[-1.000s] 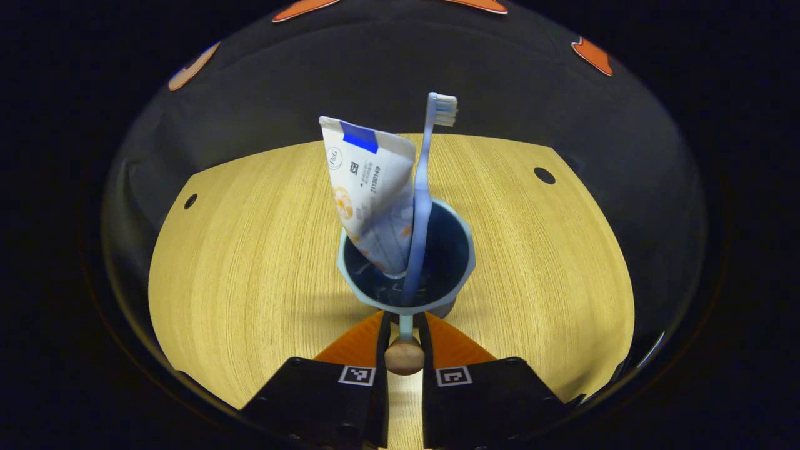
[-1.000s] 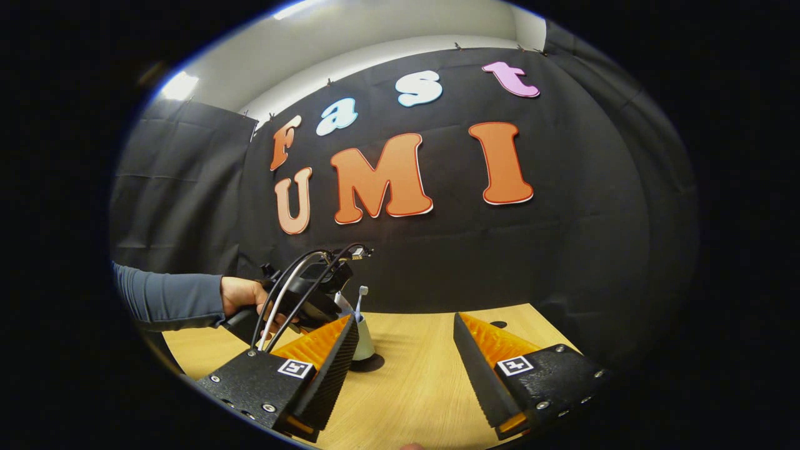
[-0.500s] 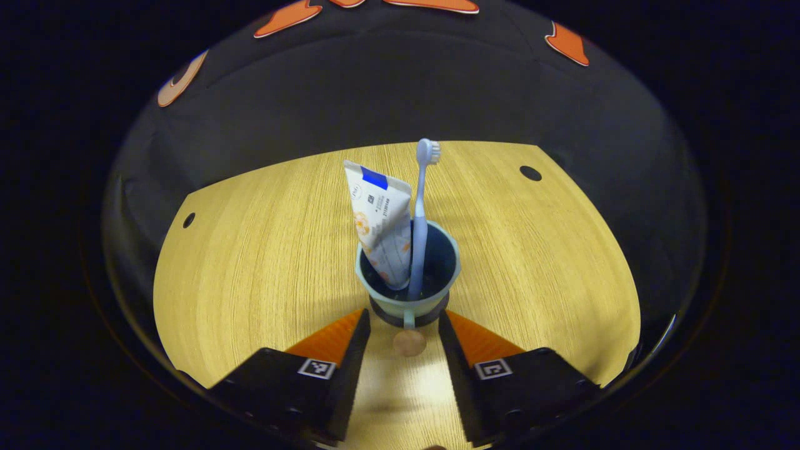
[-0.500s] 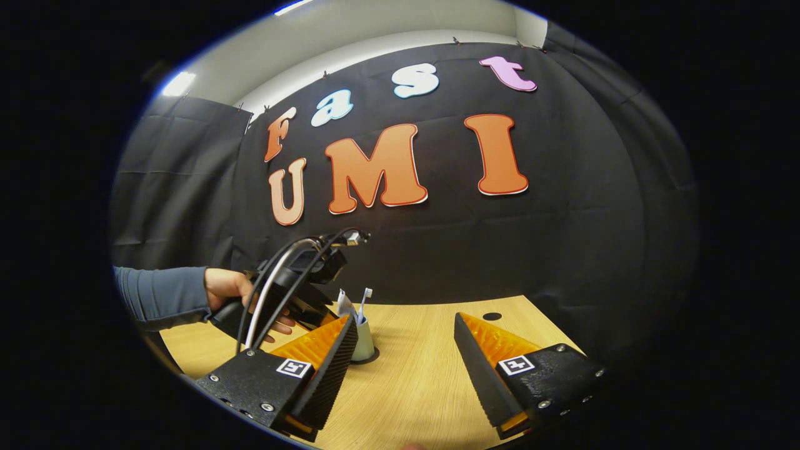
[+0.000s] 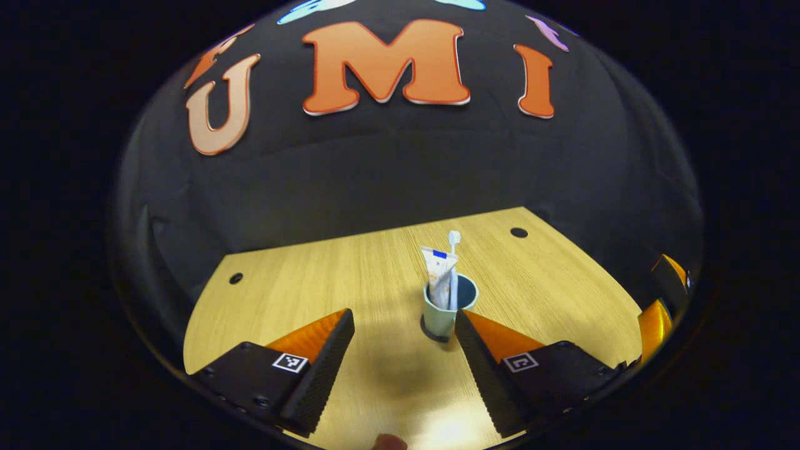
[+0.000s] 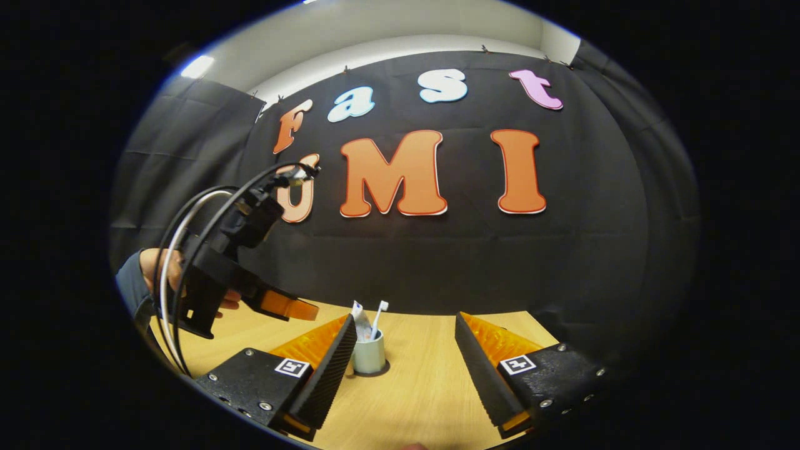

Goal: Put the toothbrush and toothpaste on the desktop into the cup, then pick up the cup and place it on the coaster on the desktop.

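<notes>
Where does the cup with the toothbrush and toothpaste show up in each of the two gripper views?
Left gripper view: the cup stands just right of centre on the desk, beyond the open fingers.
Right gripper view: the cup is low, left of centre, beside this gripper's left finger.
Shared landmark: the dark coaster under the cup.

My left gripper (image 5: 403,325) has two wedge fingers, orange on the outer faces with black ribbed pads, set on black blocks that each carry a small square black-and-white marker and round screws. My right gripper (image 6: 403,344) is built the same way. Seen from the right gripper view, the left unit's black body trails looped black and white cables (image 6: 181,244), and my sleeve (image 6: 128,284) is grey-blue.
</notes>
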Available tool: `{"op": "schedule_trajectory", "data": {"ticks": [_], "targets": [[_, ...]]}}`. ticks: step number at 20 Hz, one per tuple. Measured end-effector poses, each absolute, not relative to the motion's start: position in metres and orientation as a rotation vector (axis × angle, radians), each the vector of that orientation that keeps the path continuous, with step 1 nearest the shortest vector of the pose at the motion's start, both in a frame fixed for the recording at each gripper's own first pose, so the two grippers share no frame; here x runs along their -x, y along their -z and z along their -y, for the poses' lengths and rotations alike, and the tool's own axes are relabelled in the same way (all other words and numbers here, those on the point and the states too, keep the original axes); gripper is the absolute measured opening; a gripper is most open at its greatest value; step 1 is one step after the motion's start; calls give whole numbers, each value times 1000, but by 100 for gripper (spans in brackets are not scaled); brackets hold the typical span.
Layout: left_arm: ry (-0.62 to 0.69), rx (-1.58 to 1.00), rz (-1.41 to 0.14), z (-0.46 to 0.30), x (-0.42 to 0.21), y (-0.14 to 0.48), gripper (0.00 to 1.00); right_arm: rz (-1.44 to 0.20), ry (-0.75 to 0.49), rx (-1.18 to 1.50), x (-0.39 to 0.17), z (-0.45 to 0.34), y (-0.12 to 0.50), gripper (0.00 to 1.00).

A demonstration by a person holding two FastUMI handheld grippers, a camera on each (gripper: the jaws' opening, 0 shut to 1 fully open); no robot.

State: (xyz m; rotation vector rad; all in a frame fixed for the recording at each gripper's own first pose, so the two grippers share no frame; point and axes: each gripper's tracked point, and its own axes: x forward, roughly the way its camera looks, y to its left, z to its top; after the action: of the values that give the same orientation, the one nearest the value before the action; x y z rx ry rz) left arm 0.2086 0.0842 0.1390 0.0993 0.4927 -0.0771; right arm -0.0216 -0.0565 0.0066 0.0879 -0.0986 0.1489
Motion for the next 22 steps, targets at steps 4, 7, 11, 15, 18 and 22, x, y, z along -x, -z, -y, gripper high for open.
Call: {"op": "schedule_trajectory", "data": {"ticks": [4, 7, 11, 15, 18, 22], "targets": [[37, -112, -238, -109, -199, -175, 96, 113, -145, -79, 15, 31, -20, 95], [-7, -123, -73, -128, -177, -191, 97, 129, -134, -79, 14, 17, -27, 96], [-37, -78, 96, -152, -130, -221, 96, 160, -118, -72, 17, 3, -34, 96], [-16, -37, 180, -152, -103, -225, 96, 163, -113, -85, 19, -10, -34, 96], [-48, -43, 202, -154, -98, -220, 96, 182, -106, -86, 30, -13, -41, 96], [-63, 25, 204, -168, -82, -206, 96, 201, -104, -79, 50, -18, -44, 96]]}}
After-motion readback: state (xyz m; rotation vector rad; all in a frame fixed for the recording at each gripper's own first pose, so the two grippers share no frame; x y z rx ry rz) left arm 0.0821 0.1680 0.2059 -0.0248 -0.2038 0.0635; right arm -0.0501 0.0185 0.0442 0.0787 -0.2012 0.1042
